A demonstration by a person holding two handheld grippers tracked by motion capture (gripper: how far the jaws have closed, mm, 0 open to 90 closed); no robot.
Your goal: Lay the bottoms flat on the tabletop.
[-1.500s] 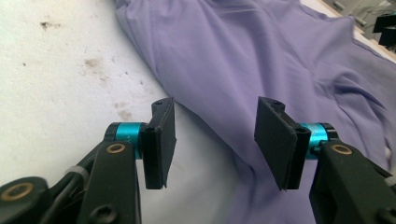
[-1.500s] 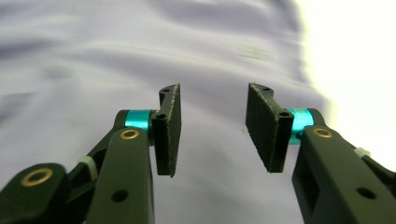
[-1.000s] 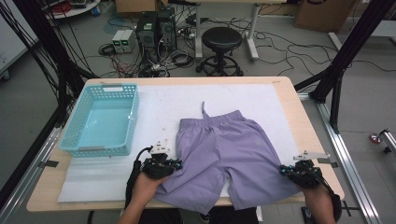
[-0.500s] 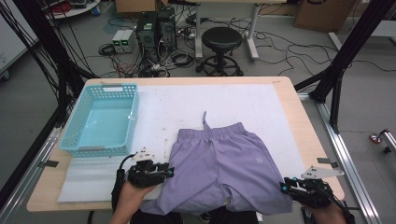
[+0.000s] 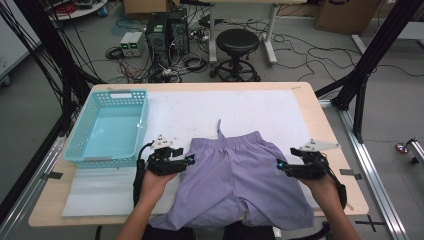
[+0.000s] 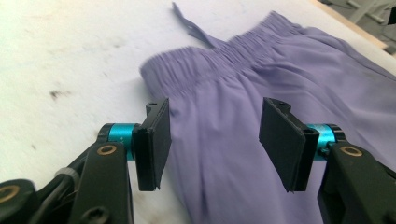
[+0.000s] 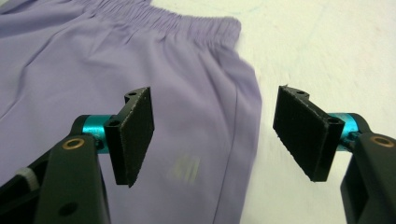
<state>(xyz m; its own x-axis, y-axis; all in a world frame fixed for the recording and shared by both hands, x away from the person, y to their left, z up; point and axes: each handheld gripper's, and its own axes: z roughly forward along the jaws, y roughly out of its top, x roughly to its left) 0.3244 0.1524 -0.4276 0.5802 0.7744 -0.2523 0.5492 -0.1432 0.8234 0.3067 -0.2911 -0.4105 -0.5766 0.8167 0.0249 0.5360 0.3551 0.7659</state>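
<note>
A pair of lilac shorts [image 5: 235, 175] lies flat on the white mat, waistband away from the person, one drawstring [image 5: 219, 127] trailing toward the far side. The leg ends hang over the near table edge. My left gripper [image 5: 187, 161] hovers over the shorts' left side seam, its jaws having just been opening, nothing pinched between them [image 6: 215, 135]. My right gripper [image 5: 280, 167] hovers over the right side seam, its jaws likewise just opened wide above the cloth [image 7: 212, 135]. Both grippers are open, and the fabric lies below the pads.
A light blue plastic basket [image 5: 107, 129] stands at the left on the table. The white mat [image 5: 260, 107] covers most of the wooden table [image 5: 345, 160]. Beyond the far edge are a black stool [image 5: 237, 42], computers and cables on the floor.
Both grippers let go of the shorts' lower corners, opened, and moved up along the sides toward the waistband. The shorts were first drawn nearer the person and now lie still.
</note>
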